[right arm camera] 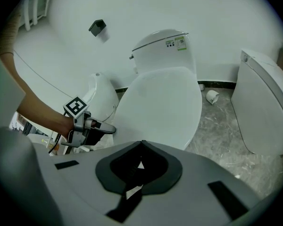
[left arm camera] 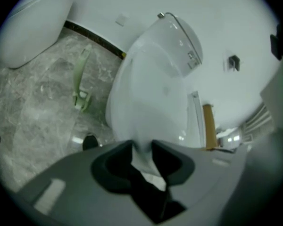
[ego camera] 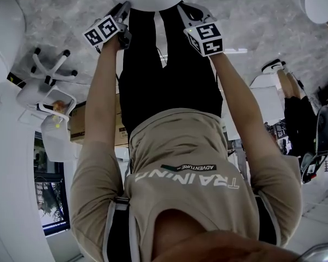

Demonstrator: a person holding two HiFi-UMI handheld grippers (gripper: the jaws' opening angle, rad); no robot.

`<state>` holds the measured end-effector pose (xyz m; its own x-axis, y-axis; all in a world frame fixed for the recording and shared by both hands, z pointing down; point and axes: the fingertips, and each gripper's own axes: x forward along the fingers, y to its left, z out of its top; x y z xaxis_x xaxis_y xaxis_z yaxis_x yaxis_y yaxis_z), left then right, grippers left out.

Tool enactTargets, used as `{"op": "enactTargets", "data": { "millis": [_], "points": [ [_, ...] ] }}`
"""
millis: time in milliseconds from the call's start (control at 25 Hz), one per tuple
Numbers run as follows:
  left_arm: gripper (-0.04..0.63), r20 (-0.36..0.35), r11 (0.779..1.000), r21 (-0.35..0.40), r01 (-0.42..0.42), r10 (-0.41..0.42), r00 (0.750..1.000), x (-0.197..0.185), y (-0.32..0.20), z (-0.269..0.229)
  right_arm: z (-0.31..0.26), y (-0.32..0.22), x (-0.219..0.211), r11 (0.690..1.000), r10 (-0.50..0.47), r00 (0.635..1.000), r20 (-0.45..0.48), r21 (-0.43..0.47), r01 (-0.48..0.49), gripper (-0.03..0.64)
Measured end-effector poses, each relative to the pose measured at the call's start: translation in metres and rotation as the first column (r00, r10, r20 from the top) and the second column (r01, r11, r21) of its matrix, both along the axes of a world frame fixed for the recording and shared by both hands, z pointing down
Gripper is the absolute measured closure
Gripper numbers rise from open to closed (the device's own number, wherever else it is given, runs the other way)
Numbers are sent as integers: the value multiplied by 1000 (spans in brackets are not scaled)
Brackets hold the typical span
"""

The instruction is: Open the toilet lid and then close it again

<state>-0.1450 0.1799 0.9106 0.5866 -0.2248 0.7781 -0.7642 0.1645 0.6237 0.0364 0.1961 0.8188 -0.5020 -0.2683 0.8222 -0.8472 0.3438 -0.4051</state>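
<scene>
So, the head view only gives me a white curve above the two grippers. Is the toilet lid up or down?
Observer: Down. In the right gripper view the toilet lid lies flat and closed, in front of the tank.
Operator: Is anything gripping it?
Observer: The left gripper has the lid's rim between its jaws, touching both.
Operator: And the other one?
Observer: The right gripper has its jaws together, nothing between them.

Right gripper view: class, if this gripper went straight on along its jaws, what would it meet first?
Most likely the closed toilet lid: the right gripper, jaws together, aims at its near front part. How far off it is, the view leaves unclear.
</scene>
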Motion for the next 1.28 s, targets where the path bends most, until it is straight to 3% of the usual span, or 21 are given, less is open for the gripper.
{"op": "enactTargets", "data": {
  "millis": [320, 520, 1080, 1280],
  "points": [
    [472, -65, 995, -27, -99, 97, 993, 6, 1, 2, 0, 1, -2, 1000, -2, 1000, 16, -9, 2, 603],
    [472, -59, 984, -33, -175, 173, 983, 6, 0, -4, -2, -2, -4, 1000, -8, 1000, 18, -4, 8, 603],
    [483, -149, 995, -28, -97, 92, 985, 3, -6, -52, -14, 19, 12, 997, -74, 997, 2, -30, 74, 604],
    [482, -176, 995, -5, -104, 101, 979, 0, -8, -78, -22, 39, 22, 991, -126, 992, -22, -43, 125, 604]
  ]
}}
